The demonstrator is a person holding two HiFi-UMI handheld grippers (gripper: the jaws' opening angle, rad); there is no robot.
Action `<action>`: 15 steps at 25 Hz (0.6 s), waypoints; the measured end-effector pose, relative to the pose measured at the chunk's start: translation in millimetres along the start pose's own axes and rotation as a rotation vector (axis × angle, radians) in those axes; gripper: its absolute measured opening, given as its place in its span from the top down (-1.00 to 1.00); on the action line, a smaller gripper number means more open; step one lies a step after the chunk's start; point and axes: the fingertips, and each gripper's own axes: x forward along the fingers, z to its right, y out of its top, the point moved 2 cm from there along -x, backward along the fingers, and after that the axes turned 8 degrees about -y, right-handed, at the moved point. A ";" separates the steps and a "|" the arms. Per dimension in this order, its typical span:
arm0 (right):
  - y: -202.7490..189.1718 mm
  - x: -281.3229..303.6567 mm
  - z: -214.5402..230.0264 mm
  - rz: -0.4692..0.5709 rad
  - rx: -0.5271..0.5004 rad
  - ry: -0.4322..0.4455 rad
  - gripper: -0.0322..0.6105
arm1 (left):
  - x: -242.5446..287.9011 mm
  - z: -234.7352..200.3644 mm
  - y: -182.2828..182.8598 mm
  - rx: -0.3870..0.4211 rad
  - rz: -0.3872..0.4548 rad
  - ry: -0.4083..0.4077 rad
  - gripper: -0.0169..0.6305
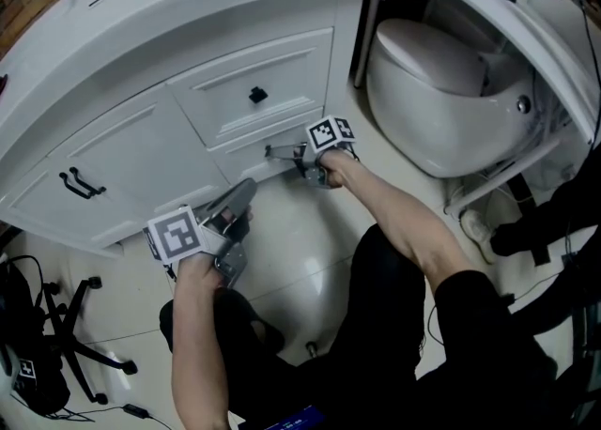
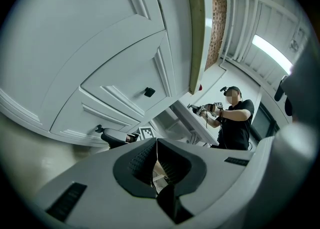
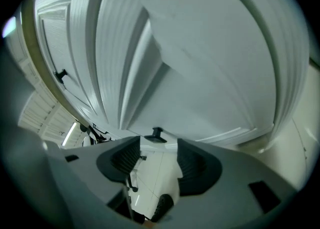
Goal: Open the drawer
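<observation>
The white vanity [image 1: 188, 6] has an upper drawer [image 1: 282, 67] with a black knob [image 1: 257, 95] and a lower drawer [image 1: 246, 148] under it; both look closed. My right gripper [image 1: 274, 151] reaches level at the lower drawer's front. In the right gripper view its jaws [image 3: 159, 157] stand open, and the lower drawer's small black knob [image 3: 157, 134] sits just beyond the tips, untouched. My left gripper [image 1: 244, 191] hangs lower, near the floor in front of the cabinet, its pads [image 2: 145, 160] closed together on nothing.
A cabinet door with a black bar handle [image 1: 81, 183] is left of the drawers. A white toilet [image 1: 441, 90] stands to the right. An office chair base [image 1: 70, 325] is at lower left. A person in a black shirt [image 2: 234, 123] shows far off.
</observation>
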 end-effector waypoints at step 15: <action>9.4 21.1 4.6 0.020 0.161 0.088 0.13 | -2.9 1.1 4.6 0.002 0.005 -0.016 0.98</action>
